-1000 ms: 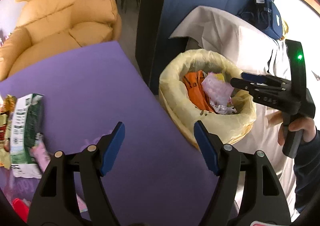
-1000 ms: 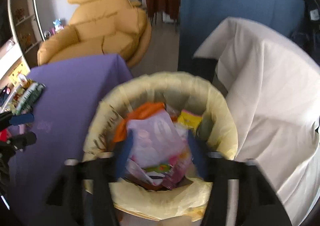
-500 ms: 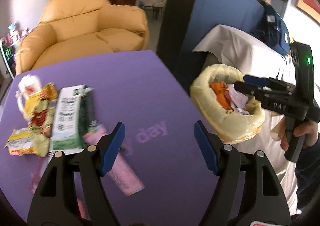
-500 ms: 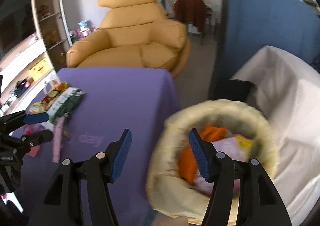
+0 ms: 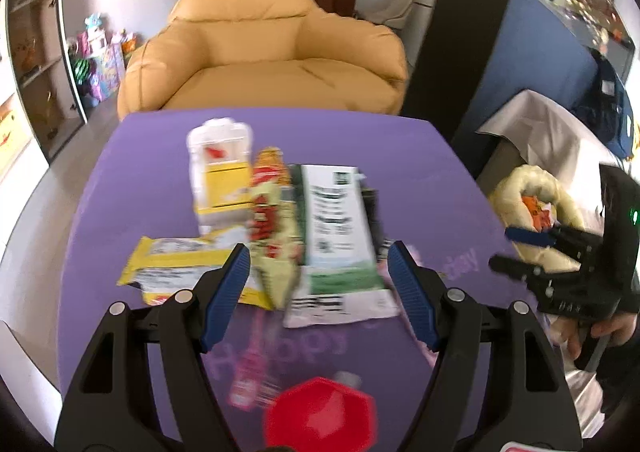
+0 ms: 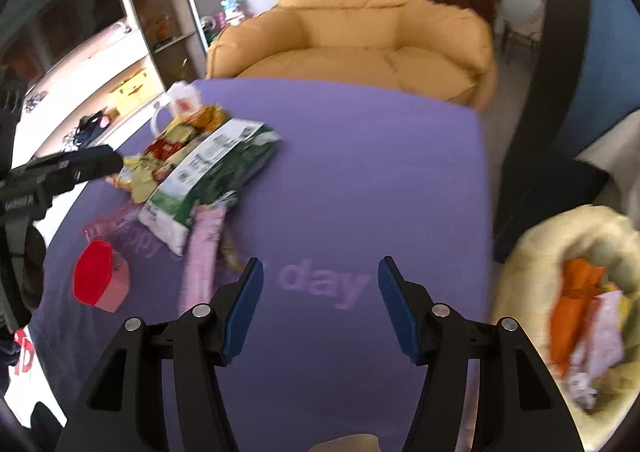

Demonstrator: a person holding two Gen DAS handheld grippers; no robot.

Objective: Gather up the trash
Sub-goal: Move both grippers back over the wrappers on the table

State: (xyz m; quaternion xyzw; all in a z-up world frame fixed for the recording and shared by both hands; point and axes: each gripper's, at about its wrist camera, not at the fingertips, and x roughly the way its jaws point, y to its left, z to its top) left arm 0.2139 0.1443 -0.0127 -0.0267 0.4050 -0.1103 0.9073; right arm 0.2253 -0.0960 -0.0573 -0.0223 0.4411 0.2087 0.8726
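From the left wrist view, your left gripper (image 5: 318,276) had its fingers spread wide with nothing between them, hovering above the heap of wrappers on the purple bench (image 5: 132,187). The green-and-white packet (image 5: 340,236) lay at about 12 o'clock from the fingertips, with the red-and-yellow snack bag (image 5: 272,228) touching it on its 9 o'clock side. A yellow wrapper (image 5: 176,264) sat at 9 o'clock under the left finger, and a white-and-yellow carton (image 5: 220,175) lay further off at 11 o'clock. A red lid (image 5: 320,412) and a pink wrapper (image 5: 250,376) were blurred at 6 o'clock. The bin (image 5: 536,211), lined in a pale bag, stood off the bench at 3 o'clock, behind your right gripper (image 5: 504,248).

From the right wrist view, your right gripper (image 6: 320,304) was likewise spread and empty, over bare bench (image 6: 360,179). The green-and-white packet (image 6: 212,179) lay at 10 o'clock, a pink wrapper (image 6: 204,252) near it at 9 o'clock, and the bin (image 6: 532,264) at 4 o'clock already held some rubbish.

You looked to be between drops, reaching for the next piece. The next move likely called for lowering one gripper onto a top-lying wrapper and pinching an edge that stood clear of its neighbours.
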